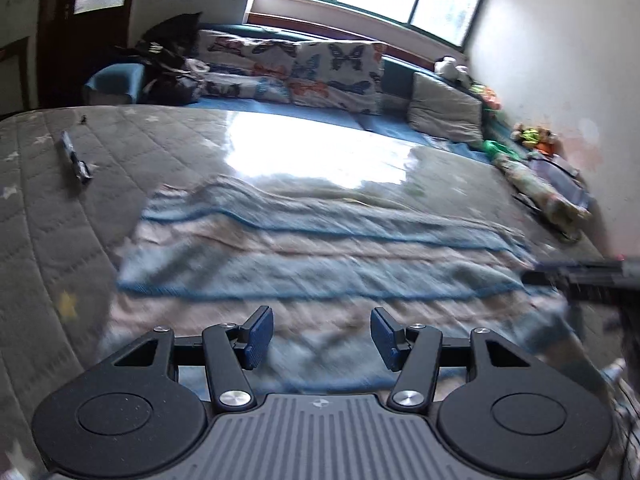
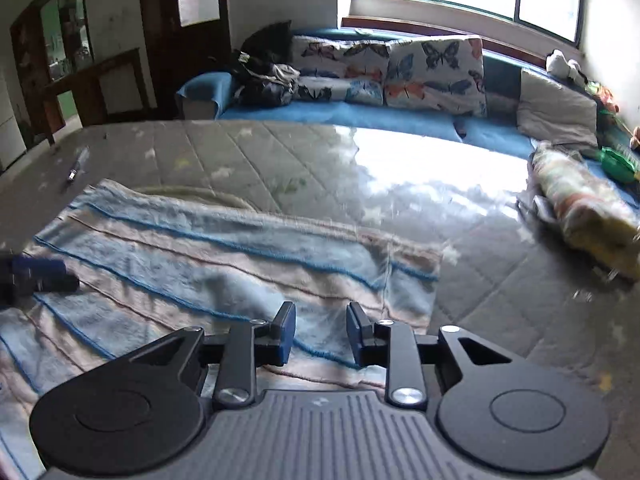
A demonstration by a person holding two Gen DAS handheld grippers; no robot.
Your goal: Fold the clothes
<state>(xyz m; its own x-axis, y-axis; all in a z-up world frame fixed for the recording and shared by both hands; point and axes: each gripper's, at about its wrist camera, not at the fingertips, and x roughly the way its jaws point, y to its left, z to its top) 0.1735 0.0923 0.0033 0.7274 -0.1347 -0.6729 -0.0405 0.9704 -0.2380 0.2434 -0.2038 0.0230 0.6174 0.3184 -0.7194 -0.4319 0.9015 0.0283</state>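
A: Terry-like cloth, striped blue and beige: the towel [image 1: 320,248] lies spread on the bed [image 1: 48,200], already doubled by the look of its layered far edge. Judge it soft, light and limp; it will sag and drag, not hold a shape.

B: Where should you take hold?

A: At the near corners or along the near hem, pinching both layers together. A grip in mid-cloth would only bunch it.

B: And your left hand-held gripper [image 1: 322,338]?

A: It hangs just above the towel's near edge, jaws about half apart, nothing between the pads.

B: The right hand-held gripper [image 2: 321,332]?

A: Over the towel's near right part, close to its right-hand hem. Its jaws stand narrowly apart and grip nothing; cloth shows through the gap, below the pads. Whether the tips brush the fabric cannot be told, since both views are blurred.

B: Anything else nearby?

A: A rolled bundle [image 2: 580,208] lies well apart by the wall, and a small dark object [image 1: 74,156] sits off to the left of the towel.
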